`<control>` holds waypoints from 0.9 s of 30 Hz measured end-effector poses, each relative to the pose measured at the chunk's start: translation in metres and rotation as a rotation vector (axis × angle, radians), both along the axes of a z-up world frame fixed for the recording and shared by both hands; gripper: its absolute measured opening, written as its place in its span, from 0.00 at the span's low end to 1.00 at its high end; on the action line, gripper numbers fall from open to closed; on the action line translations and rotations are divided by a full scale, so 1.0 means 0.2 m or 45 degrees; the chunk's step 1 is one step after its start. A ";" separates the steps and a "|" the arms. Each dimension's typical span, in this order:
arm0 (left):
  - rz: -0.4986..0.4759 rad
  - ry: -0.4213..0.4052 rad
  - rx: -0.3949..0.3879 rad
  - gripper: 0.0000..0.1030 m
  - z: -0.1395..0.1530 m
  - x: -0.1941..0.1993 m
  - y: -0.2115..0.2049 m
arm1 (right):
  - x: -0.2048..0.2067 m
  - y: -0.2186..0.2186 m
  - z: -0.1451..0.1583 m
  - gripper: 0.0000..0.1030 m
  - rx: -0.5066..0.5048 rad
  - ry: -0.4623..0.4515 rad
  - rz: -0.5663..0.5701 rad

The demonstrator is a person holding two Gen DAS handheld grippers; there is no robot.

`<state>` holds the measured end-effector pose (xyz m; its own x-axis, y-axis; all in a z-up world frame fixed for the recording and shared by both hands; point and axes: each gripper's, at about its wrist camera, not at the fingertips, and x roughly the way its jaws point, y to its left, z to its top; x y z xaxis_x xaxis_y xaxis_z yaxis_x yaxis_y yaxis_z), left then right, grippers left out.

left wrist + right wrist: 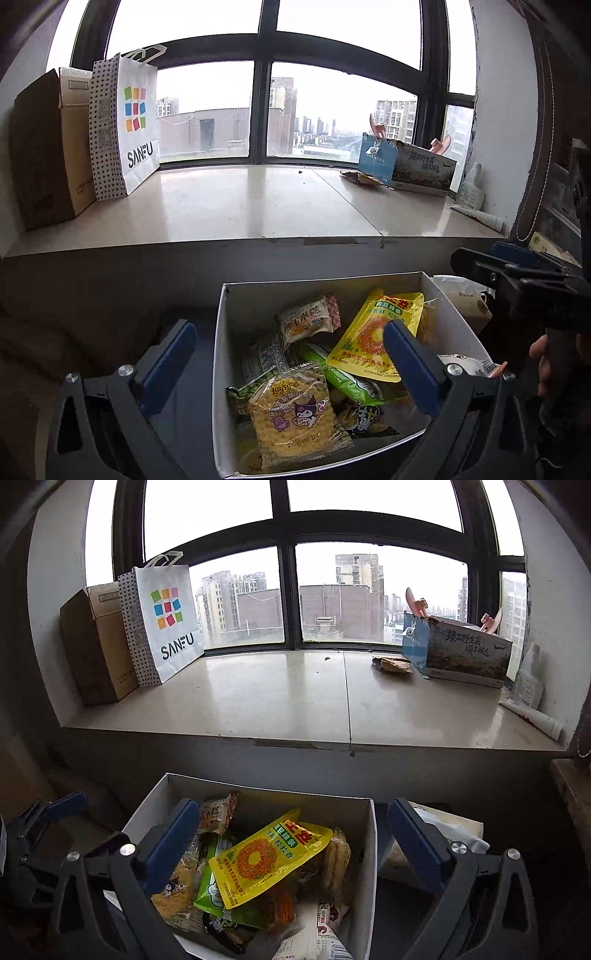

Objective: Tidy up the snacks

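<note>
Both grippers, left (288, 365) and right (291, 845), I read as spread wide, empty, above the white box (236, 295) of snacks: a Lay's packet (291, 417) nearest, a yellow pouch (266, 853) behind. Beyond, on the sill (280, 701), stands a SANFU bag (166, 624).

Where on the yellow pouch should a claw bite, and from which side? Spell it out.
Take the yellow pouch by its raised upper corner near the box's far wall, coming from above. It lies tilted on top of the other packets, so that flat sealed edge stands clear.
</note>
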<state>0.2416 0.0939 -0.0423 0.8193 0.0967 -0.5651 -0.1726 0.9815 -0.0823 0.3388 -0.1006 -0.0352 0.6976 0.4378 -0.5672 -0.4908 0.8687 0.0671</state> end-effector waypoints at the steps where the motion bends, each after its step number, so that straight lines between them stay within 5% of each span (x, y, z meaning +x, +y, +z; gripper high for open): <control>1: 0.010 -0.016 0.002 1.00 0.02 -0.03 0.00 | -0.02 -0.01 0.00 1.00 -0.004 -0.006 -0.003; 6: -0.087 -0.118 0.035 1.00 0.10 -0.22 -0.09 | -0.16 -0.06 0.04 1.00 -0.035 -0.114 -0.037; 13: 0.036 -0.193 0.198 1.00 0.22 -0.47 -0.22 | -0.48 -0.16 0.21 1.00 0.030 -0.296 0.064; 17: 0.018 -0.209 0.170 1.00 0.27 -0.61 -0.28 | -0.68 -0.24 0.28 1.00 0.091 -0.374 0.063; 22: -0.043 -0.206 0.071 1.00 0.33 -0.80 -0.33 | -0.85 -0.35 0.30 1.00 0.099 -0.330 0.023; 27: -0.048 -0.196 0.127 1.00 0.37 -0.97 -0.45 | -1.00 -0.47 0.25 1.00 0.145 -0.235 0.048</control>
<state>0.0481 0.0045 0.0323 0.8994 0.1137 -0.4220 -0.1288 0.9916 -0.0073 0.1397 -0.1951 0.0140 0.7670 0.5195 -0.3766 -0.5356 0.8416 0.0699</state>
